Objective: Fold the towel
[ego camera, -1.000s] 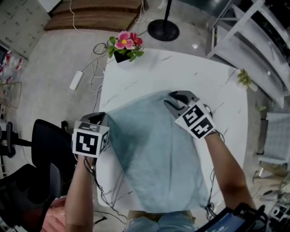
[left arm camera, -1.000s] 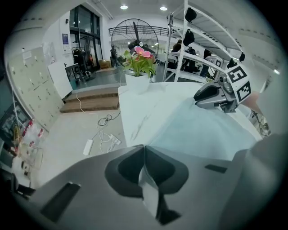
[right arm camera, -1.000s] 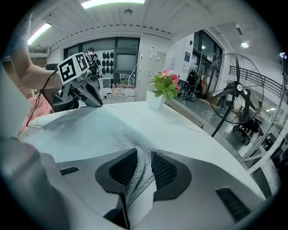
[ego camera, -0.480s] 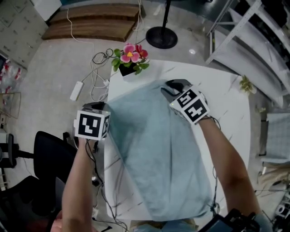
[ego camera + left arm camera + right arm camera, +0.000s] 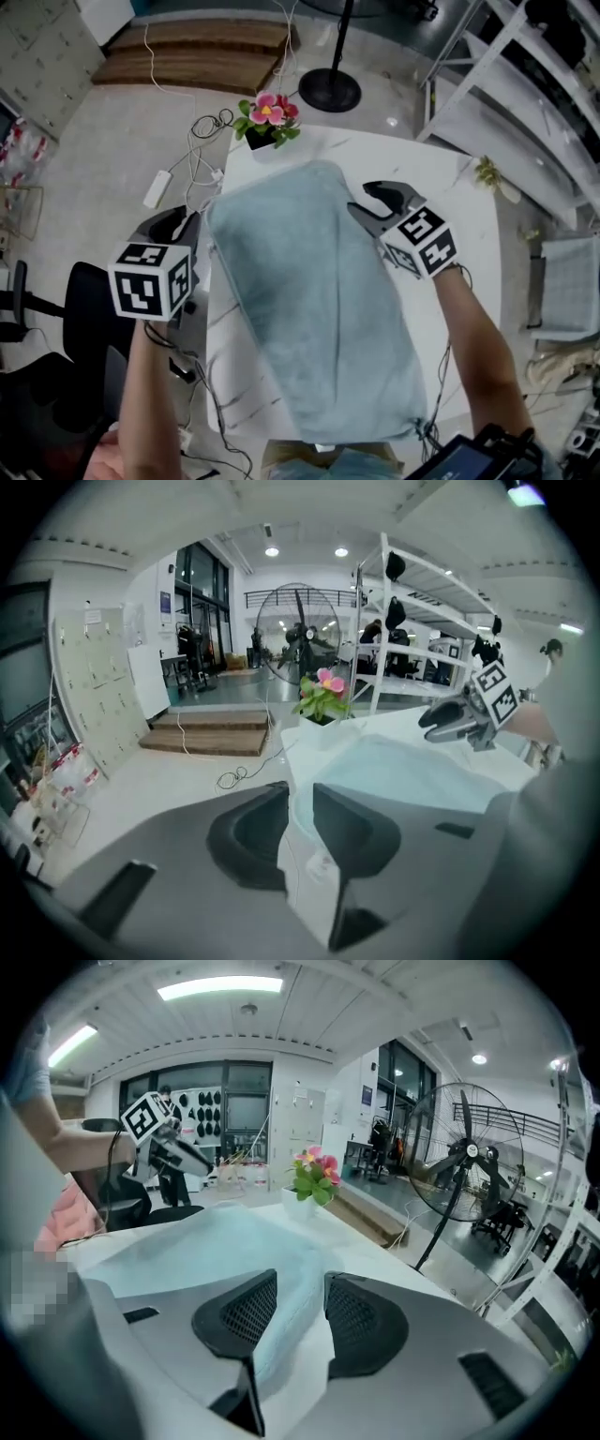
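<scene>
The light blue towel (image 5: 309, 291) lies flat along the white table (image 5: 450, 187), its far edge close to the flower pot. My left gripper (image 5: 183, 223) hangs off the table's left edge, clear of the towel's far left corner. Its jaws have just been opening; in the left gripper view (image 5: 300, 794) only table edge and towel (image 5: 403, 771) show through the gap. My right gripper (image 5: 366, 200) hovers by the towel's right edge. Its jaws have just been opening too. The towel's edge (image 5: 206, 1241) shows below the gap (image 5: 300, 1283), with no pad pressing on it.
A pot of pink flowers (image 5: 267, 117) stands at the table's far left corner. A black office chair (image 5: 84, 300) is left of the table, with cables and a power strip (image 5: 157, 187) on the floor. A fan's round base (image 5: 328, 91) and white shelving (image 5: 525, 84) stand beyond.
Both grippers let go of the towel's far corners and rose. The towel's far edge dropped flat nearer the flower pot. The left gripper swung out left, the right one a little right.
</scene>
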The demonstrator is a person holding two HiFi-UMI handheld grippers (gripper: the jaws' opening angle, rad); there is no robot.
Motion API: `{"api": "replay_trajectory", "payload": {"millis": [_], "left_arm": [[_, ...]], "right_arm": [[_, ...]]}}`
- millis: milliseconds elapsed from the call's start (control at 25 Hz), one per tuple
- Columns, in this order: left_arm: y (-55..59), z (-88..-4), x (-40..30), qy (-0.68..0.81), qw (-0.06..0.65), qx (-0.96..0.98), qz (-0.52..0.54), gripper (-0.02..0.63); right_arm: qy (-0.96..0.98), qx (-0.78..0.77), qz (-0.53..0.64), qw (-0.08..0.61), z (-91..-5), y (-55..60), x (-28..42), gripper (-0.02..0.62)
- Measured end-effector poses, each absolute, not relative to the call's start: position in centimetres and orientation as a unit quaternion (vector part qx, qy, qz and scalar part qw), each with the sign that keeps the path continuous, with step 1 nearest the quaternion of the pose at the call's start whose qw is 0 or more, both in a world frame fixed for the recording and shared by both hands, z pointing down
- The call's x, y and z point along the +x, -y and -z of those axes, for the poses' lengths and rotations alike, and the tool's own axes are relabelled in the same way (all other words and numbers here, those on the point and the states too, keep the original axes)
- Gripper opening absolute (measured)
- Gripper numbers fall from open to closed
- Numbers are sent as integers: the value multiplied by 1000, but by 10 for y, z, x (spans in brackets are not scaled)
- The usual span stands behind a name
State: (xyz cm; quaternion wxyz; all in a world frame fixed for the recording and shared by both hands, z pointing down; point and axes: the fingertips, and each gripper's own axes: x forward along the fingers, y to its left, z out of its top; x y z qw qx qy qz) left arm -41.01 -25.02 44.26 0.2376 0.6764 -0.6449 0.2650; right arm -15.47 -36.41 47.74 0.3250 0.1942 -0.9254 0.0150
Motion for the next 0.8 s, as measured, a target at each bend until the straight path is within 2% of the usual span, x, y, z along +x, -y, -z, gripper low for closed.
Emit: {"api": "replay_trajectory", "payload": {"millis": [200, 520, 800], "left_arm": [[176, -405, -328, 590, 205, 745, -235, 83], [15, -475, -162, 478, 280, 791, -259, 74], [-48, -531, -122, 479, 268, 755, -359, 55]], "right_arm": [[929, 143, -6, 342, -480, 278, -104, 120], [929, 57, -6, 366, -489, 106, 2, 64], [909, 14, 20, 415, -538, 46, 54, 63]]}}
